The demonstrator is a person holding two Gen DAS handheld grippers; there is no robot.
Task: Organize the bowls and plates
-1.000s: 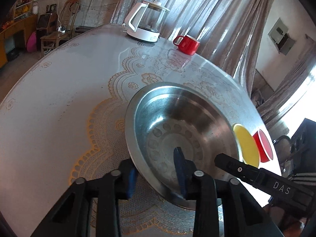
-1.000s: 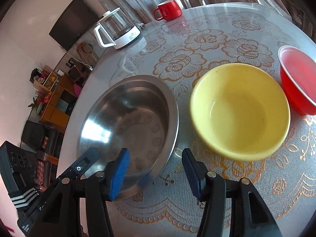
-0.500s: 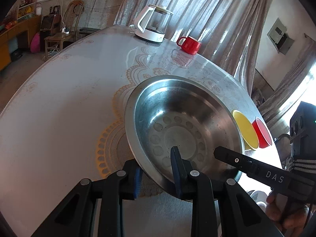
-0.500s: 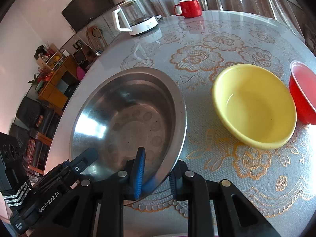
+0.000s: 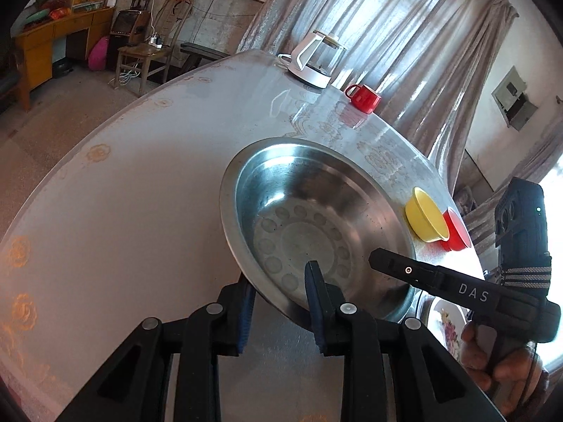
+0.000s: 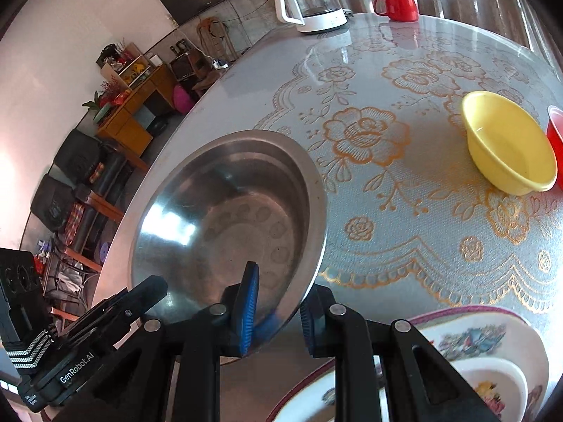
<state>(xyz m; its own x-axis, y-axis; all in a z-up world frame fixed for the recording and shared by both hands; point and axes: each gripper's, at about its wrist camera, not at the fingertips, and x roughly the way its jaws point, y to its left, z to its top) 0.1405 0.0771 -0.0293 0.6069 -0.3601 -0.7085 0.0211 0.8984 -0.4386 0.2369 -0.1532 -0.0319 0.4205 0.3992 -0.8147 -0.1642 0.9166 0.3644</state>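
step: moving the steel bowl (image 6: 228,218), lifted and tilted off the table (image 6: 404,211) near its front edge, me pinching the rim from both sides

left gripper (image 5: 278,302): clamped on the near rim, one pad inside, one under

right gripper (image 6: 278,313): same deal, clenched on the rim beside it

next: looks like it goes toward the floral plates (image 6: 475,351) right below my right side, so keep both hands level and lower together

pose: both angled forward, close side by side

others: yellow bowl (image 6: 510,147) and red bowl (image 5: 457,232) touching, I think, toward the right edge
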